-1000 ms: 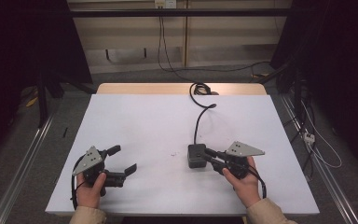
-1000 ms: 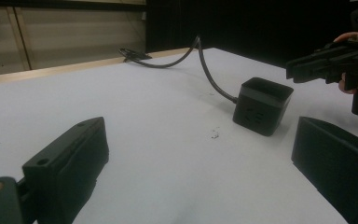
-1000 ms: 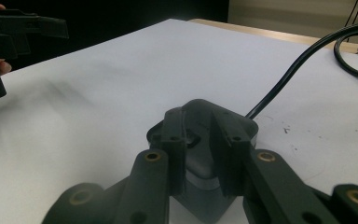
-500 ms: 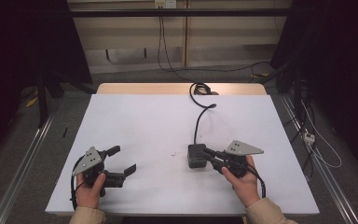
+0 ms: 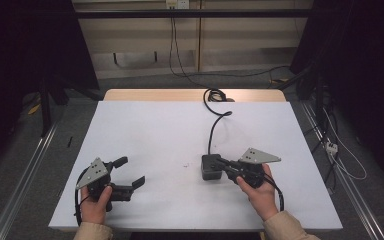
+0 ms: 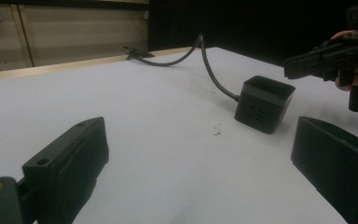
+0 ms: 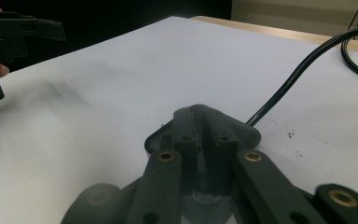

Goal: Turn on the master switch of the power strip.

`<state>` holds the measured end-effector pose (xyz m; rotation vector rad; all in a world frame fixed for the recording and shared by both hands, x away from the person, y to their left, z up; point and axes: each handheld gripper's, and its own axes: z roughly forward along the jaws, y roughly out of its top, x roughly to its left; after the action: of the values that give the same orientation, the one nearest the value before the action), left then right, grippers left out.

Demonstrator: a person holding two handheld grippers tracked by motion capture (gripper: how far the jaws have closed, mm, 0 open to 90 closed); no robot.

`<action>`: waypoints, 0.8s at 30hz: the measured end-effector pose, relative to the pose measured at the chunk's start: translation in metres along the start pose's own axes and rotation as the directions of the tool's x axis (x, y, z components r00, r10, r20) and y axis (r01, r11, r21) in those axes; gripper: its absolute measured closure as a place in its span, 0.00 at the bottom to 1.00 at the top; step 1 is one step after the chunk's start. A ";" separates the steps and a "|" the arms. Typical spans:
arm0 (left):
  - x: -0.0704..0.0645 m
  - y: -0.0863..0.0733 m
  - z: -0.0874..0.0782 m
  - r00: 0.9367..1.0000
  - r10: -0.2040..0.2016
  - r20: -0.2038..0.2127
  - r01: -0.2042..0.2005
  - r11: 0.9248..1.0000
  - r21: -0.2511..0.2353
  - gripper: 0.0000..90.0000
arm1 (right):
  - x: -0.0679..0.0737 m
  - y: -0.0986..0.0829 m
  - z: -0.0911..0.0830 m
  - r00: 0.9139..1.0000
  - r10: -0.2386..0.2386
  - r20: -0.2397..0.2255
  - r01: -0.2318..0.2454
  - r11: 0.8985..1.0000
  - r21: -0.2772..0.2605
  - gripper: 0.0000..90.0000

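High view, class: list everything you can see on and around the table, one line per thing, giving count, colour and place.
Table: one, white top with a wooden far edge, centre.
Power cube: one, black, right of centre on the table, at the right gripper's jaw tips.
Power cable: one, black, running from the cube to a coil at the far edge.
Wall socket: one, white, top of the back wall.
Left gripper: one, black, near left, jaws open.
Right gripper: one, black with a grey plate, jaws close together over the cube.
Hands: two, near edge.
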<state>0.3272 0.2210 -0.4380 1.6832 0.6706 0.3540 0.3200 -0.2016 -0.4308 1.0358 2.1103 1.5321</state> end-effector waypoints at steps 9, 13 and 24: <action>0.000 0.000 0.000 1.000 -0.003 0.000 0.003 1.000 0.001 0.04 | 0.000 0.001 0.002 1.000 -0.005 -0.004 0.005 1.000 -0.003 0.96; 0.000 0.000 0.000 1.000 0.002 -0.001 -0.002 1.000 0.006 0.04 | 0.000 0.002 0.002 1.000 -0.004 -0.003 0.004 1.000 -0.004 0.98; 0.000 -0.001 -0.001 1.000 0.002 -0.001 -0.002 1.000 0.006 0.04 | 0.001 0.003 0.005 1.000 -0.007 -0.010 0.007 1.000 -0.003 1.00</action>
<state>0.3270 0.2216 -0.4384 1.6898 0.6711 0.3552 0.3235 -0.1977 -0.4299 1.0209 2.1155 1.5393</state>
